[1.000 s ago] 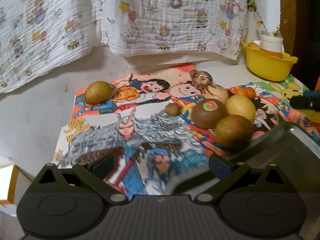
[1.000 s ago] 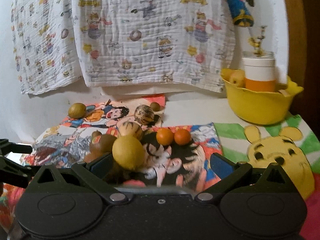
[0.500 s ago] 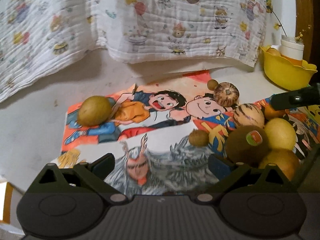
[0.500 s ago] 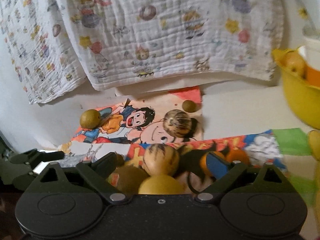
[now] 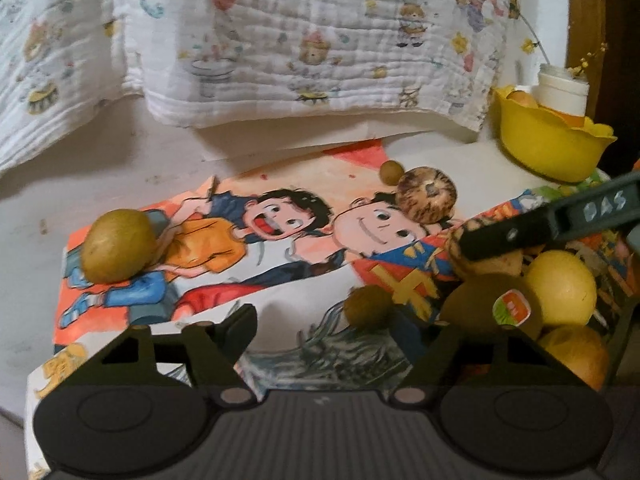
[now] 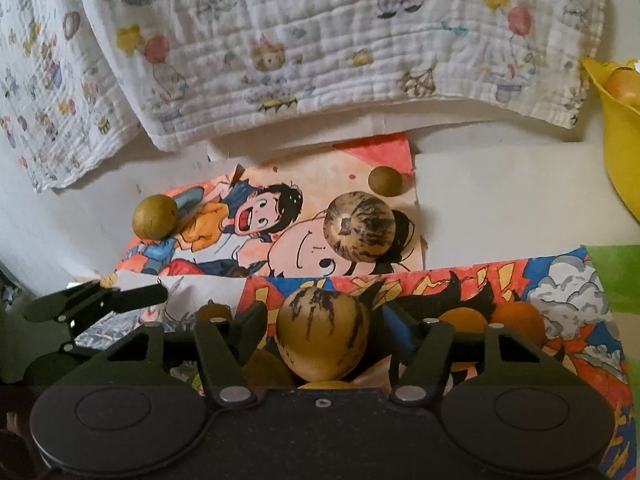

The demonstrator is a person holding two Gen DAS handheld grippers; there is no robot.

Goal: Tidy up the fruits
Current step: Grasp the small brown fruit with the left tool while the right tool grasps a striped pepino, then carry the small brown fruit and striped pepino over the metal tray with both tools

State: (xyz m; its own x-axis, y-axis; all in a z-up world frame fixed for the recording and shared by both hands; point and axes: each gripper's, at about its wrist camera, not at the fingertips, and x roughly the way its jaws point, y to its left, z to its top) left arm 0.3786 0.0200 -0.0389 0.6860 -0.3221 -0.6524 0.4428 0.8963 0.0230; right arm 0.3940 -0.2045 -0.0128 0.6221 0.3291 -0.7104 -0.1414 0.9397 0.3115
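Grasp step: the right tool [image 6: 324, 332] has been closing around the streaked fruit [image 6: 322, 334], seemingly not yet gripping; the left tool [image 5: 344, 322], also narrowing, holds nothing. Next, a firm pinch, then a lift.

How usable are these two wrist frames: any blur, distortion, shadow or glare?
Left wrist view: fisheye bends the hanging cloth, corners go black, mild softness, yellow bowl readable. Right wrist view: same barrel distortion; the striped fruit between the tool's fingers is sharp; dim warm light, soft shadows, no glare.
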